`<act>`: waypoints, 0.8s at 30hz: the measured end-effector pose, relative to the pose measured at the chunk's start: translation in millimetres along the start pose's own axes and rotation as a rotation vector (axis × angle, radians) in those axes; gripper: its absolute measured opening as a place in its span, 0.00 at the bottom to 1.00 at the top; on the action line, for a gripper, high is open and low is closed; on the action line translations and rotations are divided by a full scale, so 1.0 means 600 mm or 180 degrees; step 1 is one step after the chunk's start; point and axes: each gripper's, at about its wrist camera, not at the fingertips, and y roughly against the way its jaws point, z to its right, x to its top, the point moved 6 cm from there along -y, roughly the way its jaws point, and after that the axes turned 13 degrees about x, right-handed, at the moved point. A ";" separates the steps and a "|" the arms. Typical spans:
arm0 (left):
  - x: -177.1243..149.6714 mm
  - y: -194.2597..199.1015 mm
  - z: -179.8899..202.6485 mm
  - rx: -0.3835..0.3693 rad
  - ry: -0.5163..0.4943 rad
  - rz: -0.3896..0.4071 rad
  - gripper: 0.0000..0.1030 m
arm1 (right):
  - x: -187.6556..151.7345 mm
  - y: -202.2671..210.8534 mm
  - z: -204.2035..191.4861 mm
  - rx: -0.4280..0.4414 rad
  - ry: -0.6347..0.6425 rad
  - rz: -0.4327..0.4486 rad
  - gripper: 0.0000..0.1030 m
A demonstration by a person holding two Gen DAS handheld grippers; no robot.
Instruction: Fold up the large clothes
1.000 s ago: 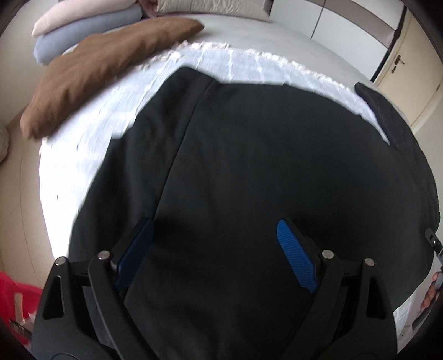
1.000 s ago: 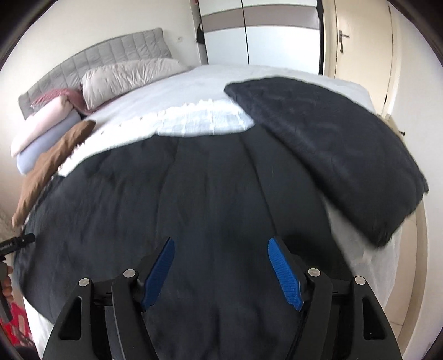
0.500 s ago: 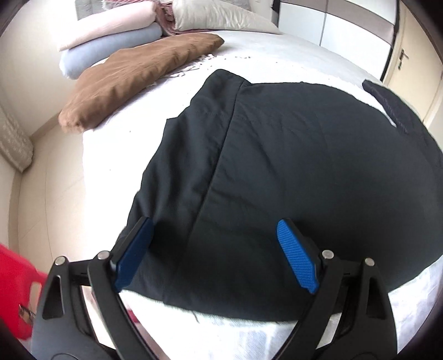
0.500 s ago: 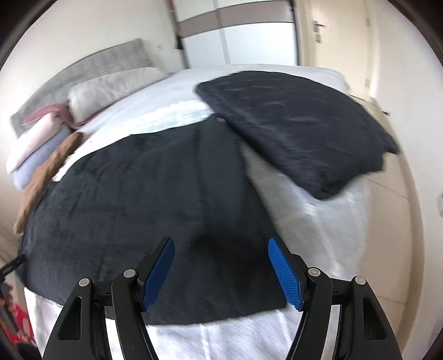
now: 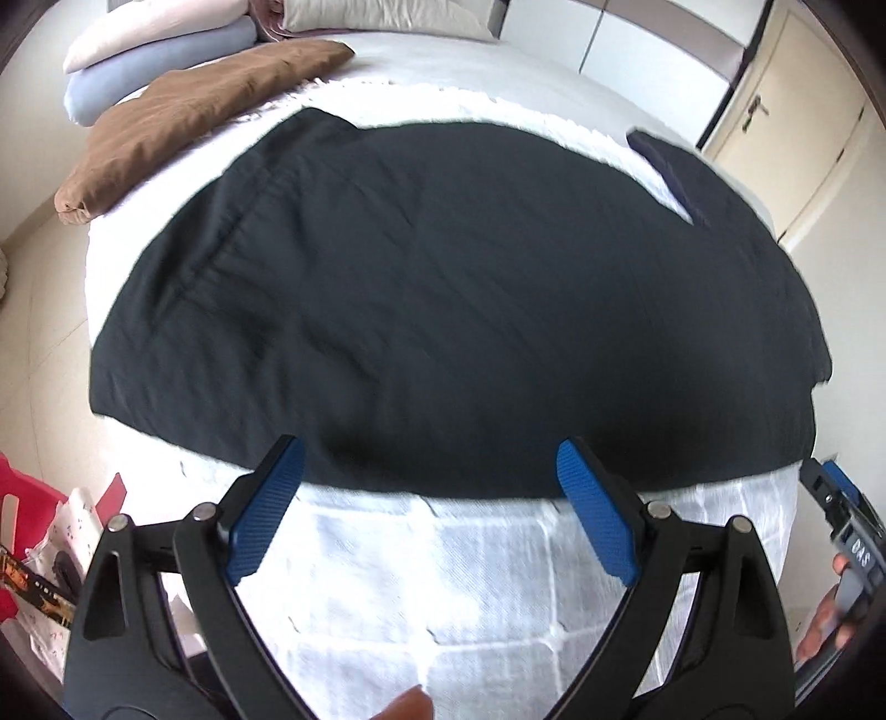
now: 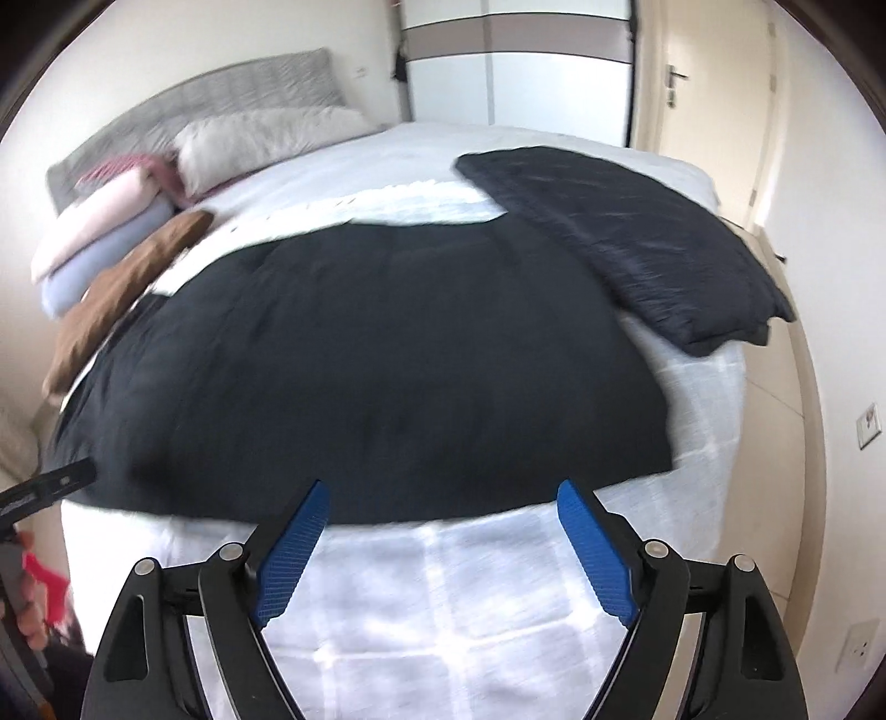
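Note:
A large black garment lies spread flat on the bed's white cover; it also shows in the right wrist view. My left gripper is open and empty, held above the garment's near edge. My right gripper is open and empty, also above the near edge, further right. Neither touches the cloth. A part of the right gripper shows at the right edge of the left wrist view.
A dark folded blanket lies at the bed's right side. A brown cushion and stacked pillows lie at the far left by the headboard. A red basket stands on the floor left. Wardrobe and door stand behind.
Both grippers have pulled back from over the garment toward the bed's near edge, still open. The white cover below the garment's edge has come into view.

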 end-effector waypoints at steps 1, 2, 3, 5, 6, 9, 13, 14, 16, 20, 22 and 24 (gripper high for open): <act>-0.009 -0.001 0.009 0.0051 -0.0044 -0.0045 0.90 | -0.005 -0.003 -0.014 0.0008 0.0040 -0.0030 0.84; -0.016 0.000 0.014 0.0068 -0.0066 -0.0059 0.90 | -0.009 -0.007 -0.031 0.0011 0.0100 -0.0058 0.84; -0.023 0.003 0.020 0.0087 -0.0084 -0.0063 0.90 | -0.012 -0.007 -0.042 0.0012 0.0134 -0.0061 0.84; -0.032 0.007 0.027 0.0138 -0.0132 -0.0051 0.90 | -0.011 -0.009 -0.058 0.0007 0.0173 -0.0043 0.84; -0.036 0.011 0.030 0.0142 -0.0149 -0.0034 0.90 | -0.010 -0.009 -0.064 0.0004 0.0184 -0.0029 0.85; -0.042 0.019 0.039 0.0162 -0.0209 0.0021 0.90 | -0.005 -0.010 -0.074 0.0008 0.0195 0.0002 0.85; -0.038 0.021 0.038 0.0238 -0.0244 0.0086 0.90 | -0.007 -0.011 -0.075 -0.0019 0.0226 -0.0008 0.85; -0.038 0.023 0.038 0.0238 -0.0244 0.0091 0.90 | -0.008 -0.011 -0.073 -0.0037 0.0220 -0.0018 0.85; -0.038 0.025 0.036 0.0232 -0.0234 0.0100 0.90 | -0.013 -0.011 -0.070 -0.0078 0.0190 -0.0043 0.85; -0.035 0.033 0.031 0.0216 -0.0214 0.0151 0.90 | -0.013 -0.009 -0.067 -0.0131 0.0169 -0.0048 0.85; -0.035 0.035 0.029 0.0217 -0.0207 0.0166 0.90 | -0.013 -0.009 -0.069 -0.0144 0.0191 -0.0043 0.85; -0.035 0.035 0.028 0.0211 -0.0203 0.0159 0.90 | -0.014 -0.011 -0.071 -0.0147 0.0206 -0.0046 0.85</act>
